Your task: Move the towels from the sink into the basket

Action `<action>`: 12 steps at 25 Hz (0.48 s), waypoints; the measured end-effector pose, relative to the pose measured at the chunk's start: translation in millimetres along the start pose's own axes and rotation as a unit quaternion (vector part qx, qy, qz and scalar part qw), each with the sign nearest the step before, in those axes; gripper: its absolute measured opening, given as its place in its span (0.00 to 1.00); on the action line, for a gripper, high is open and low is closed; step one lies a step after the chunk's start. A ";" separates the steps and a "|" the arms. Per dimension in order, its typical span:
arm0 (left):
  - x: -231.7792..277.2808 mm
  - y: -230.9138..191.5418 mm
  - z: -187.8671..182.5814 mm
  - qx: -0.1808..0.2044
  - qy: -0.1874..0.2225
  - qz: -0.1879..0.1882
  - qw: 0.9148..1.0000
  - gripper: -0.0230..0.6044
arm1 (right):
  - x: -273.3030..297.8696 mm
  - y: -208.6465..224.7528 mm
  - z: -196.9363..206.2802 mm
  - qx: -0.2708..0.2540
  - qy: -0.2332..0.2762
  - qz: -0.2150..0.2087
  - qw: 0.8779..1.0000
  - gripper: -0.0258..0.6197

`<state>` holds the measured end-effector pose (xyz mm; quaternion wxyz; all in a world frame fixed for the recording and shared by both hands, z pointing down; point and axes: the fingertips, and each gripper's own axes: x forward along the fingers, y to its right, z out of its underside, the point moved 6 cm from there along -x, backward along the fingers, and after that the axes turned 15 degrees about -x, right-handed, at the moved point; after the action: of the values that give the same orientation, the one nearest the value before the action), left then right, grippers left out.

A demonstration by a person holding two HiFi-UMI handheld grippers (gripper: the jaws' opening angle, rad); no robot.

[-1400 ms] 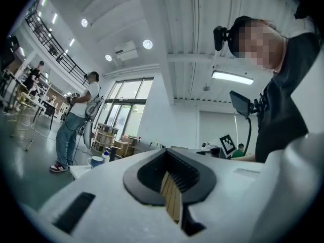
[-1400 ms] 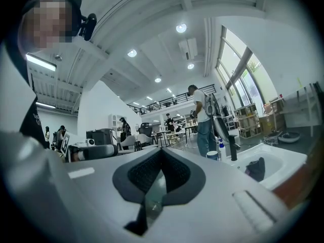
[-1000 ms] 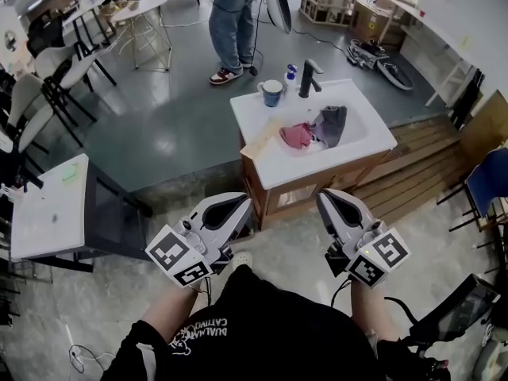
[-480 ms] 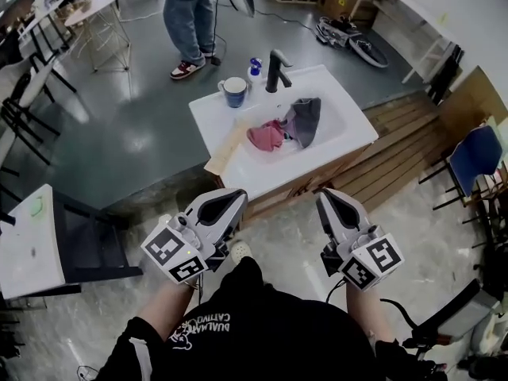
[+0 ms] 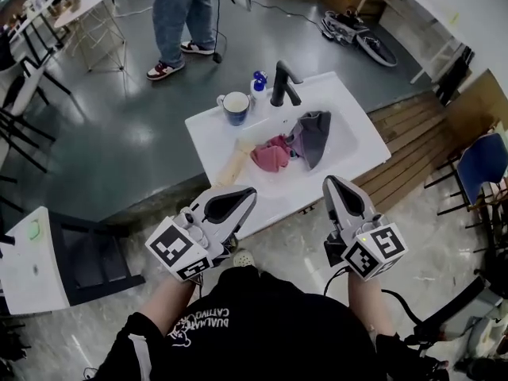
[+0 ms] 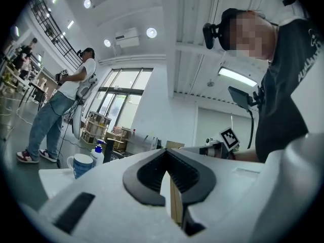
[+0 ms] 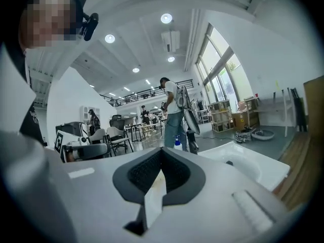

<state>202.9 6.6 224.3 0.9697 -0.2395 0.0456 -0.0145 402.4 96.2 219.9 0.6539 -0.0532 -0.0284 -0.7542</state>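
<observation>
A pink towel (image 5: 270,155) lies crumpled in the basin of the white sink (image 5: 357,145), and a grey towel (image 5: 312,133) hangs over it toward the tap. My left gripper (image 5: 252,190) is shut and empty, its tips over the sink's near edge. To its right, my right gripper (image 5: 328,181) is also shut and empty, short of the towels. In the left gripper view the jaws (image 6: 164,151) meet with nothing between them; the same holds in the right gripper view (image 7: 161,150), where the sink (image 7: 248,166) shows ahead. No basket is in view.
On the sink top stand a blue mug (image 5: 236,106), a soap bottle (image 5: 258,83) and a black tap (image 5: 283,84); a tan board (image 5: 232,165) lies at its left. A person (image 5: 178,14) stands beyond. A white table (image 5: 24,260) is at left, a blue chair (image 5: 484,165) at right.
The sink has come nearer in the head view as both grippers moved forward toward it. Both jaws stayed shut and empty.
</observation>
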 end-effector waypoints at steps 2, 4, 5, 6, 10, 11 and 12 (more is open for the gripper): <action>3.7 -12.5 -7.8 0.000 0.000 -0.004 1.000 0.03 | 18.9 8.3 -1.6 0.002 -0.003 -0.002 1.000 0.04; 6.8 -24.9 -13.7 -0.001 -0.002 -0.014 1.000 0.03 | 34.8 15.1 -1.2 -0.002 -0.013 -0.002 1.000 0.04; 8.4 -30.3 -16.1 -0.003 -0.002 -0.018 1.000 0.03 | 41.5 17.9 -0.6 -0.005 -0.020 -0.001 1.000 0.04; 10.0 -34.7 -18.2 -0.005 -0.003 -0.020 1.000 0.03 | 47.3 19.8 0.2 -0.008 -0.027 -0.002 1.000 0.04; 14.0 -44.2 -24.3 -0.003 -0.003 -0.022 1.000 0.03 | 62.9 19.0 1.0 -0.029 -0.045 -0.023 0.998 0.04; 14.4 -45.5 -25.3 -0.002 -0.003 -0.022 1.000 0.03 | 65.8 17.9 -0.3 -0.037 -0.047 -0.028 0.998 0.04; 14.3 -46.2 -25.8 -0.004 -0.002 -0.022 1.000 0.03 | 68.2 16.2 -1.8 -0.047 -0.050 -0.033 0.997 0.04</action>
<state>214.3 -47.0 221.9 0.9683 -0.2440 0.0386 -0.0357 408.8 26.6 225.7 0.6229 -0.1202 -0.0278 -0.7725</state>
